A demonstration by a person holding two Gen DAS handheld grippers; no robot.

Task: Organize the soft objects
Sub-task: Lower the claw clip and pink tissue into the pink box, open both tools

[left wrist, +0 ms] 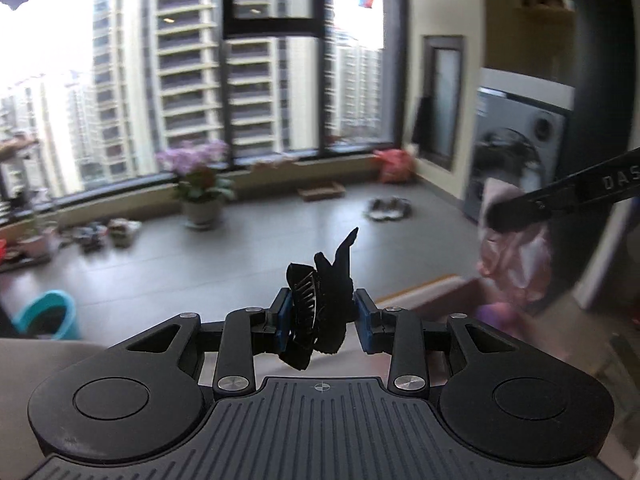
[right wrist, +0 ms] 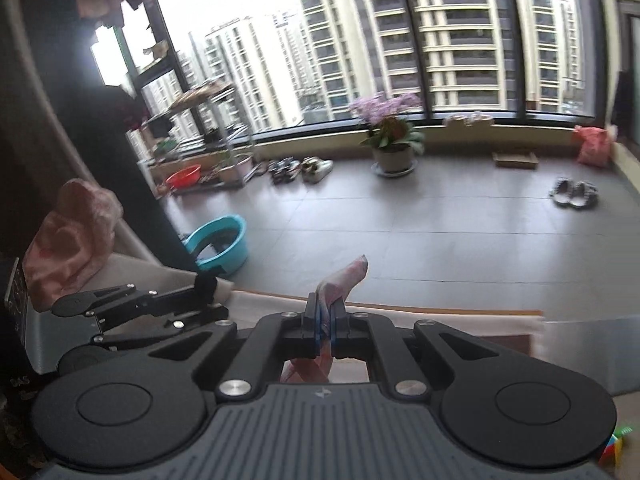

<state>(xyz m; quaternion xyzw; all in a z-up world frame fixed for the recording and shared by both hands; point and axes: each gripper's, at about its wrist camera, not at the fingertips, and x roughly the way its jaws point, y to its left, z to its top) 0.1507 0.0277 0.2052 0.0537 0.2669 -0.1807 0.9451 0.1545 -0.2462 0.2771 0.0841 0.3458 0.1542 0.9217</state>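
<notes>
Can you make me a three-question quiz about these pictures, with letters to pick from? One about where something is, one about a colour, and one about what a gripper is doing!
1. Where does the potted plant with purple flowers stand?
A. On the floor by the window
B. On a shelf
C. On a chair

2. What colour is the basin on the floor?
A. Yellow
B. Turquoise
C. White

3. What is the right gripper doing?
A. Standing wide open and empty
B. Clamped on a pink cloth
C. Gripping a shoe

Answers:
1. A, its pot sits on the grey tiles just below the big window.
2. B, it is bright turquoise; a red one sits apart on a rack.
3. B, the pink cloth sticks out between its closed pads, while the left gripper holds a black fabric piece.
</notes>
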